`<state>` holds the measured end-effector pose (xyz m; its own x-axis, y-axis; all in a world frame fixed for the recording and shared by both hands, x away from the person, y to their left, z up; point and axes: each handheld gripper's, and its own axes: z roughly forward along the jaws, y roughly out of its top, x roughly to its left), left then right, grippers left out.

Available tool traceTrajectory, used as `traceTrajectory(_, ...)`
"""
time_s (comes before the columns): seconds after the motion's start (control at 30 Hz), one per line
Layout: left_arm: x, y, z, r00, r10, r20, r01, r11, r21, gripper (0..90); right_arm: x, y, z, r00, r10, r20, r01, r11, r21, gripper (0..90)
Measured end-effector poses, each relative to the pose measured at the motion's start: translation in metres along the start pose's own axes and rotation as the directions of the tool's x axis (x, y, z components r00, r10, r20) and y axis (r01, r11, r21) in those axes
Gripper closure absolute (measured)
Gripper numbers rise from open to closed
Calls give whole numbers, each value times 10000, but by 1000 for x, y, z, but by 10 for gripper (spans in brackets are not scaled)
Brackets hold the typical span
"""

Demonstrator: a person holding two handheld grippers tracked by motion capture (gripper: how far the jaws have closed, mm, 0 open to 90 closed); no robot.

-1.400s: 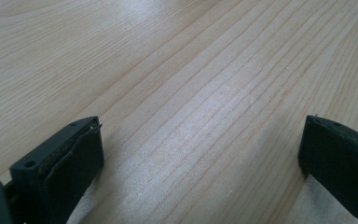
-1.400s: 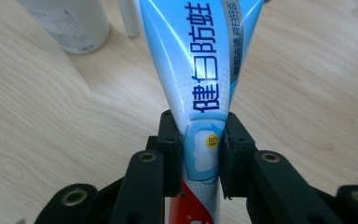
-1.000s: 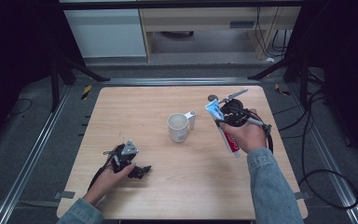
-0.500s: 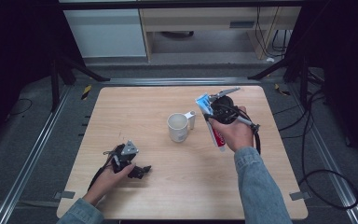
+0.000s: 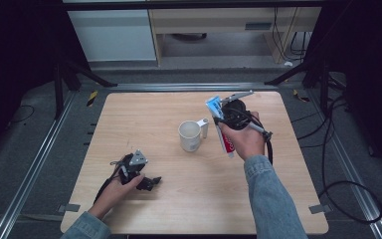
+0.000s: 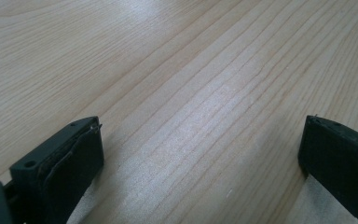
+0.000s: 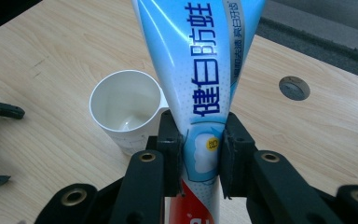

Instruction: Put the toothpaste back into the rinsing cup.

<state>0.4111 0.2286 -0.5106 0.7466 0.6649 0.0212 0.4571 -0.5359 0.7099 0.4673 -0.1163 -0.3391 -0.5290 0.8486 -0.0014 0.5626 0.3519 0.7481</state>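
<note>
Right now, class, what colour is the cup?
White, inside and out; the cup shows best in the right gripper view.

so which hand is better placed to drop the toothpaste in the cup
Right: its hand-held gripper is shut on the toothpaste tube beside the white cup. The left hand-held gripper rests open, apart from both.

**Pale wooden desk, one cup standing on it**

The desk (image 5: 144,119) is a light wood slab with rounded corners, its grain running lengthwise, and it takes up the middle of the high view. A white cup (image 5: 189,136) stands upright on it just right of centre, mouth open to the camera, handle turned to the right. At lower left the left tongs (image 5: 151,182) rest low on the wood, held by a hand. A round grey plug (image 7: 294,87) sits in the desk surface at right in the right gripper view.
</note>
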Motion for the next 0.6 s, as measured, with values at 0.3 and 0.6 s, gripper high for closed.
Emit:
traceTrajectory(0.3,0,0,0,10000,-4,-8,4,10000,4,0,4,4,-2,9997,148,186,-142,9994,-320,731)
traceTrajectory(0.6,0,0,0,10000,3,-4,-3,10000,22,0,14,18,-7,9991,186,388,-150,9957,-910,731)
